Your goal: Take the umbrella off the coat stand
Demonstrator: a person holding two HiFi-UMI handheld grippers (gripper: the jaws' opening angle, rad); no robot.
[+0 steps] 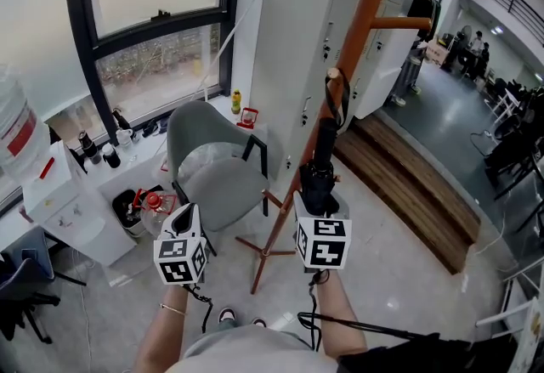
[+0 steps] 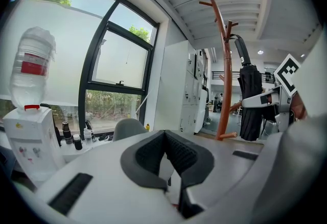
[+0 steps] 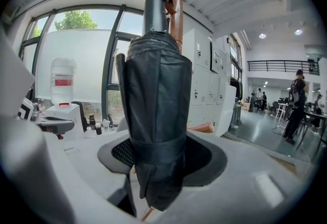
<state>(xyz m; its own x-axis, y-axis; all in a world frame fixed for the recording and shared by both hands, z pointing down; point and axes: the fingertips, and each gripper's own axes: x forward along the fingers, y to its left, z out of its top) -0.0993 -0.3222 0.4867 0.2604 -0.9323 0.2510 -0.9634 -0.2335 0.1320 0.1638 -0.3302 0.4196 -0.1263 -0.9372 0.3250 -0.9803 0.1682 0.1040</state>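
My right claw (image 3: 162, 152) is clamped round the folded umbrella (image 3: 156, 95). It hangs upright, its strap (image 1: 342, 104) looped over a peg (image 1: 333, 74) of the coat stand (image 1: 365, 14) above my grip. My left claw (image 2: 164, 154) is closed and empty.

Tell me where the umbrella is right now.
Head view, centre-right: the folded black umbrella stands upright, clamped by the right gripper, its strap up at a peg of the orange coat stand, right of the grey chair.
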